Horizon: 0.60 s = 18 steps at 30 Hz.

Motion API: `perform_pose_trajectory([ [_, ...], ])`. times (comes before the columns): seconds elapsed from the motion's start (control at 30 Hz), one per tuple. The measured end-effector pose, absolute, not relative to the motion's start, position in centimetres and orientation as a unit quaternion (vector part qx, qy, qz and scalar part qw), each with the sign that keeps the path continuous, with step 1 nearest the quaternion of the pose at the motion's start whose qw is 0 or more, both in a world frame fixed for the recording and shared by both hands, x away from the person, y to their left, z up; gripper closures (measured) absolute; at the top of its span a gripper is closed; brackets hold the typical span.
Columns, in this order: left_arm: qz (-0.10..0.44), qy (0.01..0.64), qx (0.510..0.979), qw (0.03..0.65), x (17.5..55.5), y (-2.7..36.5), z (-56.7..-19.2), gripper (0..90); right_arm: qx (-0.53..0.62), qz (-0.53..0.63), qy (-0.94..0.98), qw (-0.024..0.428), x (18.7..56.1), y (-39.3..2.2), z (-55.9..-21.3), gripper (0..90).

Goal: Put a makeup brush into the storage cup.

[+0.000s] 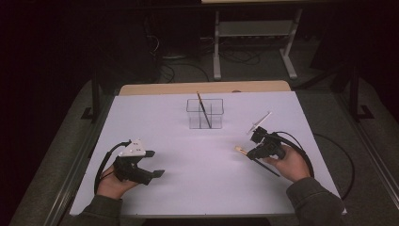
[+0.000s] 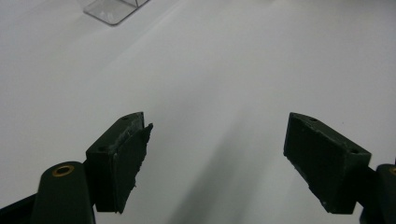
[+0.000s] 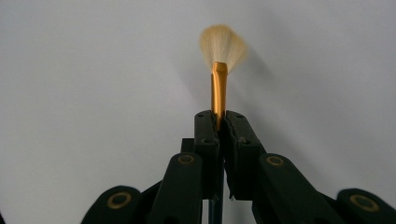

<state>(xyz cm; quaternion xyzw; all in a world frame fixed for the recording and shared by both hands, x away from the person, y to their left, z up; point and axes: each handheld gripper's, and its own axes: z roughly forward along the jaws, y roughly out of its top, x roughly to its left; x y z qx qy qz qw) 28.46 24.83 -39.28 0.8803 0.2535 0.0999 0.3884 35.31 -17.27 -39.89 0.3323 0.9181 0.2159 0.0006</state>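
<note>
The right gripper [image 3: 218, 122] is clamped on a fan brush [image 3: 219, 88] by its gold ferrule, jaws pressed together around it. In the right gripper view the pale bristles splay out just past the jaw tips, near the top centre of the frame. In the high view this brush [image 1: 241, 150] sits right of centre, its dark handle trailing toward lower right under the hand. The clear acrylic organizer [image 1: 205, 113], already holding one brush [image 1: 203, 109], stands up and left of it, at upper centre. The left gripper [image 1: 153, 164], at lower left, gapes wide and holds nothing.
</note>
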Motion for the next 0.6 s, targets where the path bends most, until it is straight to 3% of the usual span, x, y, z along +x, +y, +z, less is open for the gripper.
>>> perform_pose_trajectory([
  [0.6, 0.084, 0.228, 0.887, 0.392, 28.0, 22.8, -39.1, 20.6, 0.278, 0.313, 0.908, -0.004, 33.0, -15.2, -37.9, 83.7],
])
